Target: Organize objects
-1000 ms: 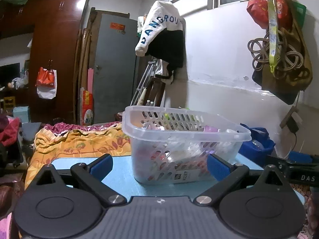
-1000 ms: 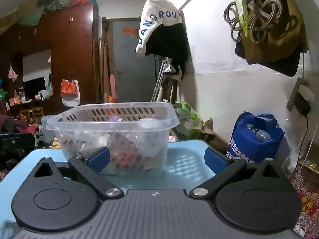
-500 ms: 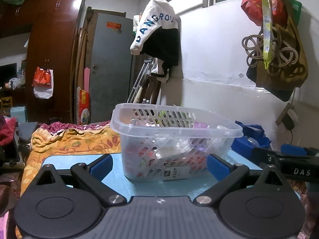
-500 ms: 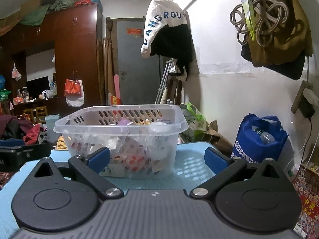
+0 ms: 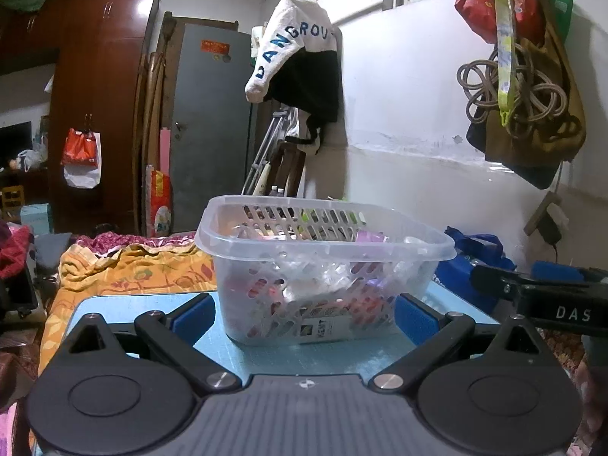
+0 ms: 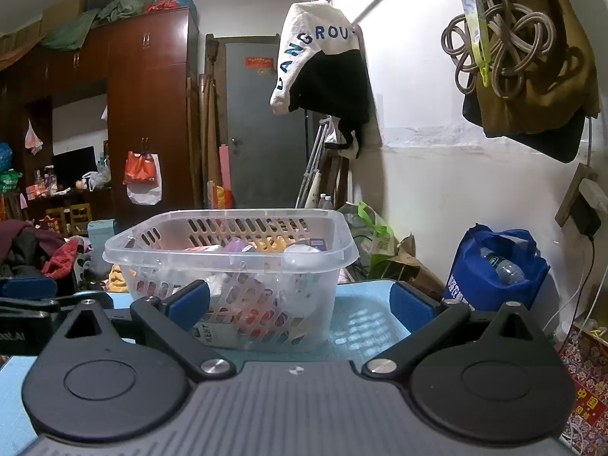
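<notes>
A clear slotted plastic basket [image 5: 323,250] filled with several small packets and boxes stands on the light blue table [image 5: 125,300]. It also shows in the right wrist view [image 6: 228,254]. My left gripper [image 5: 304,315] is open and empty, a little short of the basket, its blue pads either side of the basket's base. My right gripper [image 6: 300,304] is open and empty, also short of the basket and offset to its right. The right gripper's body [image 5: 551,296] shows at the right edge of the left wrist view.
A white wall [image 5: 418,133] runs close along the table's right side with hanging bags and coiled cord [image 5: 520,87]. A blue bag [image 6: 497,266] sits on the floor at right. A bed with orange cloth [image 5: 125,269] lies beyond the table's left side.
Both grippers have drawn back from the basket and risen a little; the basket looks smaller and farther. The right gripper's body has come into the left wrist view. The jaws stayed open.
</notes>
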Tool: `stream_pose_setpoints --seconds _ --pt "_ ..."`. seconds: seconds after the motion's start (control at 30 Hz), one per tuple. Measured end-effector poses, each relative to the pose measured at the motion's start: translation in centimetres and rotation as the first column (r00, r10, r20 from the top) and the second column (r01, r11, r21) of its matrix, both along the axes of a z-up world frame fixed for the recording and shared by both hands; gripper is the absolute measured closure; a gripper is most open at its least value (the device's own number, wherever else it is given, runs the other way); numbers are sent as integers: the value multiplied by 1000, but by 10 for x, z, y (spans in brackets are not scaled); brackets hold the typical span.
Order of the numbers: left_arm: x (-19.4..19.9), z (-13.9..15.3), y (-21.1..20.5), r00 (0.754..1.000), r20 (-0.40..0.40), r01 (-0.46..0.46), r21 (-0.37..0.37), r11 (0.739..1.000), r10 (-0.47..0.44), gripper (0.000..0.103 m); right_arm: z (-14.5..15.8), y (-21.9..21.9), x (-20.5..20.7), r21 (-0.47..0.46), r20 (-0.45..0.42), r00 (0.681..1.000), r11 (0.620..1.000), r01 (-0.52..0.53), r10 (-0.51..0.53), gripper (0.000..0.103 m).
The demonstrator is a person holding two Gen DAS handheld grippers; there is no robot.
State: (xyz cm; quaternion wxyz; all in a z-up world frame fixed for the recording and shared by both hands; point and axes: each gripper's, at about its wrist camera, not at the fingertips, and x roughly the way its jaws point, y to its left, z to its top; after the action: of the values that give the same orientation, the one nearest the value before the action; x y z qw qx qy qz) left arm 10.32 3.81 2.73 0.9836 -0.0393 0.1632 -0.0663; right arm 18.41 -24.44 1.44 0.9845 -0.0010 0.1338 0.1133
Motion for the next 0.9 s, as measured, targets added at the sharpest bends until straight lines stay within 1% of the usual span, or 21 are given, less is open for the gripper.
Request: stream_pose_setpoints --seconds 0.3,0.47,0.57,0.9 --pt "-4 0 -3 1000 5 -5 -2 1000 5 2 -1 1 0 -4 -1 1000 1000 -6 6 0" --pt "-5 -3 -4 1000 2 -18 5 1000 18 2 -2 0 0 10 -3 1000 1000 -3 3 0" --pt "-8 -4 -4 1000 5 -11 -7 1000 11 2 -2 -2 0 23 -5 1000 1000 -4 5 0" --pt "-9 -3 -5 1000 10 -19 -8 1000 19 2 -3 -3 1 12 0 1000 1000 -12 12 0"
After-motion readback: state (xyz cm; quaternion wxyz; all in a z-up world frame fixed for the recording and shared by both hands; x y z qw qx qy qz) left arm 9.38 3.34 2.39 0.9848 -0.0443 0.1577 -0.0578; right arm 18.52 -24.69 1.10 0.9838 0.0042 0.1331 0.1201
